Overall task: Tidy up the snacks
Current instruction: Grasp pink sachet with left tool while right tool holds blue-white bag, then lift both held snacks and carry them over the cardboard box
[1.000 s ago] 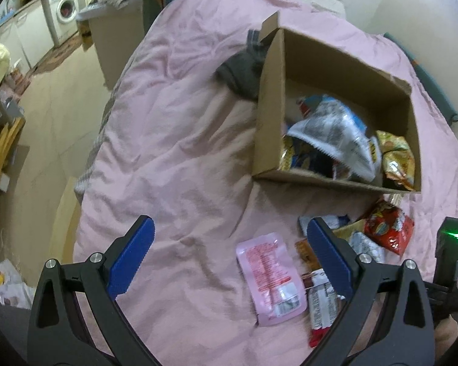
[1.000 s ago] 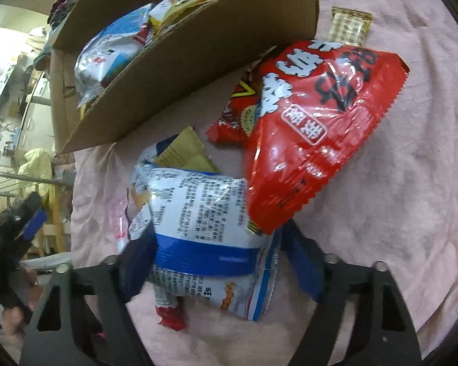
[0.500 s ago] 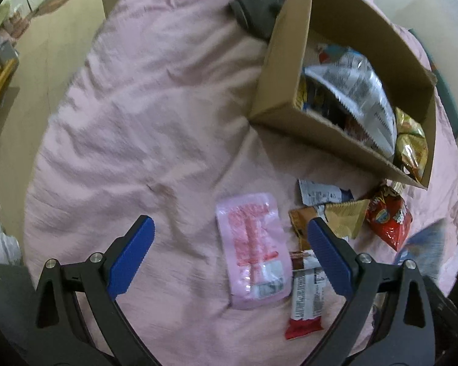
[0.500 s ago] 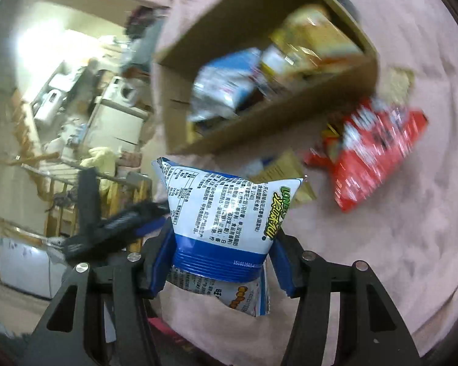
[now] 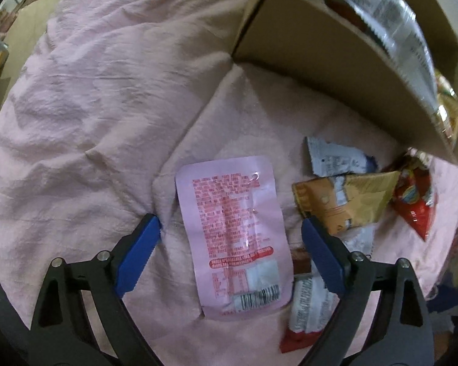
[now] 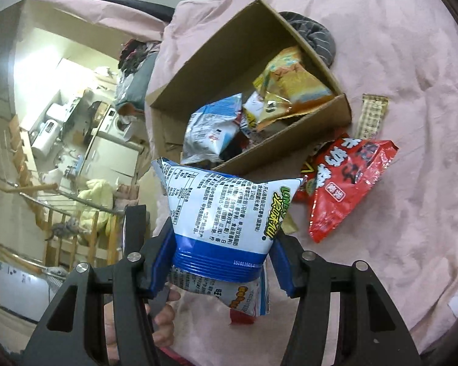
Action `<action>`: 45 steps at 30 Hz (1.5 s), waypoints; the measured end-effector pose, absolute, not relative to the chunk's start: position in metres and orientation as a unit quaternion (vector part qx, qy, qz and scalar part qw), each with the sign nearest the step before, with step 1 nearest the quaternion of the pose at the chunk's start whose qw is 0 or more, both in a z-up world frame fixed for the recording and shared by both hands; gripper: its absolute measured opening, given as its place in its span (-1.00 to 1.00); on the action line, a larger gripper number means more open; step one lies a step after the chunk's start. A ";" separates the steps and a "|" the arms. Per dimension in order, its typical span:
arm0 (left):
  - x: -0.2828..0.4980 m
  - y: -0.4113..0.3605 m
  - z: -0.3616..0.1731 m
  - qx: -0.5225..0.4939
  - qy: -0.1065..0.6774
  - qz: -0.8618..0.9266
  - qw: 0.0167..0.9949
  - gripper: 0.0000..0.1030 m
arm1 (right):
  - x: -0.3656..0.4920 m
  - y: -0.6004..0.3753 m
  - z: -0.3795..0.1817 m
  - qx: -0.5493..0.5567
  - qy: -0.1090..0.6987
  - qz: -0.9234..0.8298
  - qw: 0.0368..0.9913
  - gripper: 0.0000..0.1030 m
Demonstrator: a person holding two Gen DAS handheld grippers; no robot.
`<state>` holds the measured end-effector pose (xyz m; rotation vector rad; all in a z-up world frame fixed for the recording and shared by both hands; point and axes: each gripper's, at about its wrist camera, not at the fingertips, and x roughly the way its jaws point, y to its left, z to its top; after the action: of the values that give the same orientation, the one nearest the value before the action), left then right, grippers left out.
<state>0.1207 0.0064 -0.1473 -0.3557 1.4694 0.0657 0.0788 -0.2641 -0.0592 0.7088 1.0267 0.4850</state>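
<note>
Since a second ago, the left hand-held gripper (image 5: 230,236) has dropped closer, its jaws apart astride the pink packet (image 5: 233,231) on the bed (image 5: 82,106). The right hand-held gripper (image 6: 221,260), clamped on the blue-and-white snack bag (image 6: 229,213), has lifted it toward the cardboard box (image 6: 293,141).

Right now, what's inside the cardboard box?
In the brown cardboard box lie a blue-and-white snack bag, a yellow-orange snack bag and a crinkled gold packet. Whatever lies beneath them is covered.
</note>
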 end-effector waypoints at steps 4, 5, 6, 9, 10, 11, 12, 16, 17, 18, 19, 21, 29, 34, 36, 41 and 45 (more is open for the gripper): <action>0.122 0.004 -0.149 -0.157 0.670 0.030 0.725 0.66 | 0.078 -0.264 -0.059 0.326 0.478 0.221 0.785 0.14; 0.123 0.004 -0.149 -0.149 0.671 0.034 0.725 0.56 | 0.078 -0.263 -0.058 0.324 0.477 0.220 0.787 0.14; 0.123 0.004 -0.148 -0.141 0.672 0.038 0.726 0.39 | 0.078 -0.263 -0.058 0.324 0.477 0.218 0.788 0.14; 0.123 0.005 -0.144 -0.136 0.669 0.039 0.730 0.09 | 0.079 -0.260 -0.059 0.327 0.478 0.214 0.787 0.14; 0.123 0.003 -0.143 -0.138 0.668 0.035 0.730 0.07 | 0.081 -0.258 -0.059 0.326 0.478 0.214 0.787 0.14; 0.122 0.003 -0.142 -0.138 0.667 0.033 0.731 0.06 | 0.081 -0.257 -0.059 0.324 0.478 0.216 0.787 0.14; 0.121 0.005 -0.141 -0.142 0.667 0.030 0.731 0.04 | 0.081 -0.256 -0.059 0.321 0.478 0.217 0.788 0.14; 0.114 0.007 -0.128 -0.136 0.656 0.024 0.742 0.00 | 0.081 -0.248 -0.057 0.304 0.480 0.226 0.791 0.14; 0.112 0.008 -0.124 -0.137 0.651 0.025 0.746 -0.01 | 0.081 -0.246 -0.057 0.300 0.482 0.227 0.792 0.14; 0.110 0.009 -0.121 -0.136 0.648 0.027 0.749 -0.03 | 0.080 -0.246 -0.057 0.299 0.483 0.227 0.791 0.14; 0.108 0.014 -0.118 -0.136 0.645 0.029 0.752 -0.04 | 0.080 -0.245 -0.057 0.297 0.484 0.226 0.791 0.14; 0.101 0.020 -0.112 -0.137 0.638 0.032 0.757 -0.04 | 0.079 -0.247 -0.056 0.296 0.485 0.225 0.792 0.14; 0.073 0.019 -0.050 -0.118 0.570 0.017 0.813 -0.09 | 0.076 -0.252 -0.041 0.293 0.469 0.227 0.802 0.14; 0.076 0.013 -0.012 -0.071 0.534 0.003 0.843 -0.09 | 0.078 -0.246 -0.031 0.253 0.466 0.229 0.816 0.14; 0.087 0.017 0.001 -0.061 0.521 0.002 0.852 -0.09 | 0.082 -0.244 -0.026 0.241 0.462 0.230 0.821 0.14; 0.115 0.016 0.017 -0.066 0.508 -0.003 0.859 -0.09 | 0.102 -0.244 -0.013 0.228 0.449 0.228 0.833 0.14; 0.140 0.010 0.028 -0.074 0.499 -0.011 0.863 -0.09 | 0.124 -0.245 -0.007 0.214 0.447 0.223 0.839 0.14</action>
<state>0.1396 0.0103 0.0284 -0.1552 1.0462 -0.0235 0.1236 -0.2453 -0.0068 0.4515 0.9455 0.4720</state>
